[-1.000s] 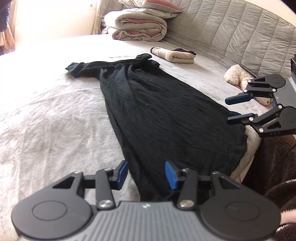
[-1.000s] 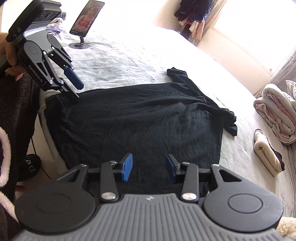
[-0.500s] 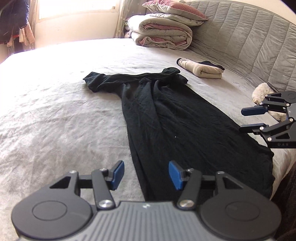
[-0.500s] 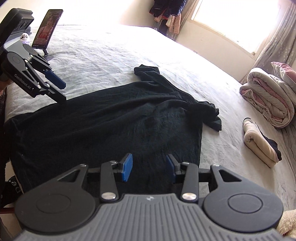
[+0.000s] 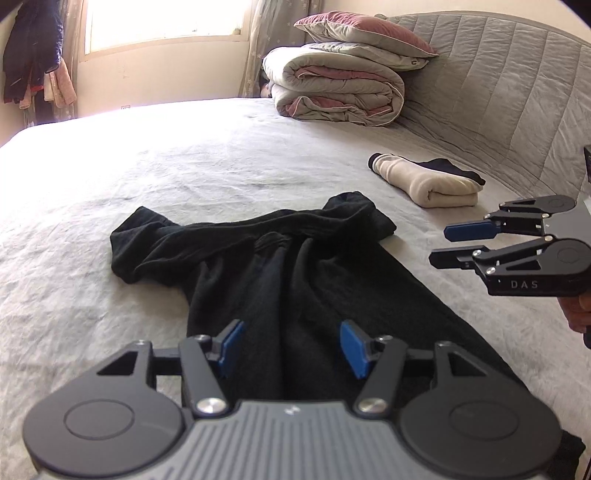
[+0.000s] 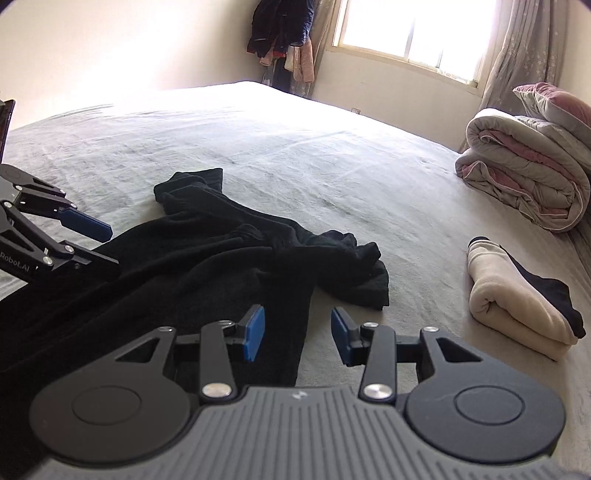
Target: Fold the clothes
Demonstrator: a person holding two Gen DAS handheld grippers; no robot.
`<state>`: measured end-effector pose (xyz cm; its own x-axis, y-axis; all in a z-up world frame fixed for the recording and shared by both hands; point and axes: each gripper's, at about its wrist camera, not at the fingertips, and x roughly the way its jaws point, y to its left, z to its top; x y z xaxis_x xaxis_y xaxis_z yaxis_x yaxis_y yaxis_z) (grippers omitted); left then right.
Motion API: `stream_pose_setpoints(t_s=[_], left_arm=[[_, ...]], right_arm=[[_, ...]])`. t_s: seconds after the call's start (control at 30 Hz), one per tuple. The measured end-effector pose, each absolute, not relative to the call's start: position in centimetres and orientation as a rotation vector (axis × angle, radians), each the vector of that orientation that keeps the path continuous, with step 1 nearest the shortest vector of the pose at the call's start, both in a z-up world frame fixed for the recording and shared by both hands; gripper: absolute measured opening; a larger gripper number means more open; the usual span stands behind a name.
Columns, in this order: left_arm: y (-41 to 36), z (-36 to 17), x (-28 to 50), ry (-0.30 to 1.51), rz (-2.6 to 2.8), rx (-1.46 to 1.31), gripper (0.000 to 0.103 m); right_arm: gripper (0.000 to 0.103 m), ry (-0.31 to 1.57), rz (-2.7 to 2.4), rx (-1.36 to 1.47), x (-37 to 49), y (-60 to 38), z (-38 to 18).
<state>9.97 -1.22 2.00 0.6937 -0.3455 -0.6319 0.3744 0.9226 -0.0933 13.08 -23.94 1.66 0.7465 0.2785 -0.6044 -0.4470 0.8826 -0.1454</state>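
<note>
Meanwhile left claw (image 5: 288, 345) is opening, right claw (image 6: 297, 334) parted, both empty above black garment (image 5: 295, 266)

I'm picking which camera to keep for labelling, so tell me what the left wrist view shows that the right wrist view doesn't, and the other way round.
Only the left wrist view shows the quilted grey headboard and the whole maroon pillow on top of the folded duvet.

Only the right wrist view shows the garment's right edge meeting bare bedsheet between the right gripper fingers, and the curtain.

Both show the black garment spread out, the rolled cream garment, the window, hanging clothes, and each other's gripper. The left gripper is opening, nothing clamped.
</note>
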Motion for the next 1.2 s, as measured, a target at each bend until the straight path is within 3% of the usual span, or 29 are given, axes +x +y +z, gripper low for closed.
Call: stream_pose_setpoints(t_s=[0.3,0.5,0.6,0.67,0.7,0.73,0.77,0.8,1.2], left_arm=[[-7.1,-0.2,16.4,0.648,-0.428,0.111,0.059],[-9.0,-1.3,18.0,0.553,-0.457,0.196,0.059],[-9.3,-1.9,18.7,0.512,-0.462,0.207,0.059],[-9.6,-2.1,19.4,0.495,-0.460,0.206,0.046],[-9.6,-2.1,19.8,0.489,-0.458,0.202,0.041],[-9.6,-2.0,20.2,0.485,-0.456,0.194,0.027],[-9.5,-1.8,20.6,0.481,-0.452,0.186,0.014],[-9.3,-1.4,21.2,0.479,-0.445,0.175,0.009],[-9.6,1.6,28.2,0.452,-0.361,0.158,0.005]], right_arm=[[0.043,0.685,0.295,-0.047,22.1,-27.9,-0.8],[0.043,0.649,0.316,0.200,22.7,-30.5,-4.0],[0.036,0.651,0.355,0.161,22.9,-30.1,-3.6],[0.016,0.659,0.371,0.148,23.0,-29.9,-3.6],[0.012,0.659,0.372,0.148,23.0,-30.0,-3.5],[0.006,0.655,0.368,0.153,23.0,-30.2,-3.3],[0.006,0.651,0.365,0.158,22.9,-30.3,-3.1],[0.006,0.640,0.356,0.161,22.9,-30.5,-2.9],[0.005,0.428,0.118,0.155,21.0,-33.9,0.6]])
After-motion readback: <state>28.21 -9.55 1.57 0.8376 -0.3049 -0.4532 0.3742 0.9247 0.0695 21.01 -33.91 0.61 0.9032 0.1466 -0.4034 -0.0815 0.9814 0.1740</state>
